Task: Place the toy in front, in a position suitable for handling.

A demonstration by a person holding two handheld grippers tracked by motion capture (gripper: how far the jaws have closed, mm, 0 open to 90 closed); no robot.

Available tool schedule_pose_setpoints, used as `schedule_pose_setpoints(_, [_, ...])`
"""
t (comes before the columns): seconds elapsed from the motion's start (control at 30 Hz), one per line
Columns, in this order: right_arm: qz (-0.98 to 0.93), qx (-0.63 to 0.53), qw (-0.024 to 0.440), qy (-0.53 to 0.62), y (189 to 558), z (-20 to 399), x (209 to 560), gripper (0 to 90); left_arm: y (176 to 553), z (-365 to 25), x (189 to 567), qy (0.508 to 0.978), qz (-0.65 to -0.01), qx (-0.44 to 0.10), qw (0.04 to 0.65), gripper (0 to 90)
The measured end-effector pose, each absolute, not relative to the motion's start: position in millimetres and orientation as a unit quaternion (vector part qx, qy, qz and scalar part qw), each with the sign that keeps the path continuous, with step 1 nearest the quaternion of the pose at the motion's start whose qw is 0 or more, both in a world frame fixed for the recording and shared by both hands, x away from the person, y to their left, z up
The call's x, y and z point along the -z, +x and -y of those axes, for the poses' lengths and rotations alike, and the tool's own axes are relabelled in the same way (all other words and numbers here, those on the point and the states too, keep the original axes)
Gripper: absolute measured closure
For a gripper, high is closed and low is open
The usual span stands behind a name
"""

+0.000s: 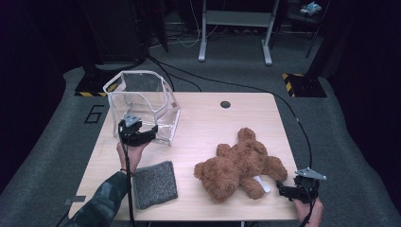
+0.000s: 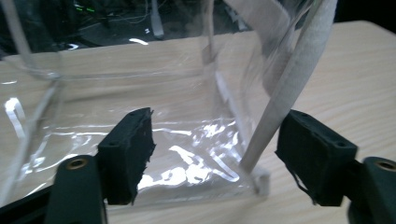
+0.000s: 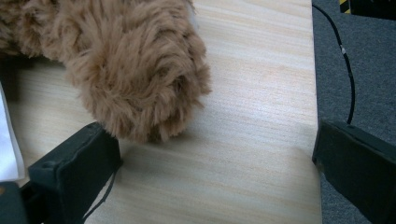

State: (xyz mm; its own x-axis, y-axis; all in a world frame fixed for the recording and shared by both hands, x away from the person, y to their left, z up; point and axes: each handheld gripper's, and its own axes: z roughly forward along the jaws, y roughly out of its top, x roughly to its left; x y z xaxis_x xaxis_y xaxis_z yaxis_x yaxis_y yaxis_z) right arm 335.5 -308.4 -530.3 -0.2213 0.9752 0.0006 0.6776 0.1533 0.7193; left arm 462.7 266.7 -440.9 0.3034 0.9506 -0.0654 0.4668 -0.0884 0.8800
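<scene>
Pale wooden table (image 1: 203,118) on grey carpet, dark room all round. Nearest the front edge, at the right corner: right gripper (image 1: 288,190) in a hand, jaws spread wide with bare wood between them, nothing gripped; in the right gripper view one pad (image 3: 77,163) just beside a furry limb of the brown teddy bear (image 3: 135,65), the other pad out past the table edge over the carpet. Left of that, along the same front edge: grey felt pouch (image 1: 154,183), lying flat, well apart from the bear. Bear itself (image 1: 239,163) sprawled on its back right of centre, a white tag (image 1: 261,183) showing by its near leg. Farther in, on the left half: left gripper (image 1: 142,134) held by a hand with a patterned sleeve, up against the near wall of the clear plastic bag (image 1: 142,101). Jaws apart (a fairly wide gap), the bag's lower front wall (image 2: 187,158) and a white strap or edge band (image 2: 289,88) between the pads, no pad seen pressing on it. Bag standing upright and open-topped, near the table's far-left corner. Beyond it: a small dark round grommet (image 1: 225,104) near the far edge, then cables and a grey metal frame (image 1: 235,28) on the floor.
</scene>
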Motion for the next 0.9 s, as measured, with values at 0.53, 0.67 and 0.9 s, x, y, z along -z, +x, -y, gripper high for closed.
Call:
schedule_pose_setpoints(0.53, [-0.719, -0.305, 0.244, 0.575, 335.7, 308.4, 530.3, 0.3, 489.4, -364.0, 442.5, 0.663, -0.574, -0.297, 0.377, 4.6])
schedule_pose_setpoints(0.67, [-0.719, -0.305, 0.244, 0.575, 335.6, 308.4, 530.3, 0.2, 501.5, -380.8, 443.1, 0.651, -0.576, -0.32, 0.378, 26.2])
schedule_pose_setpoints(0.9, [-0.719, -0.305, 0.244, 0.575, 335.7, 308.4, 530.3, 0.3, 520.4, -384.8, 441.6, 0.659, -0.564, -0.34, 0.363, 57.4])
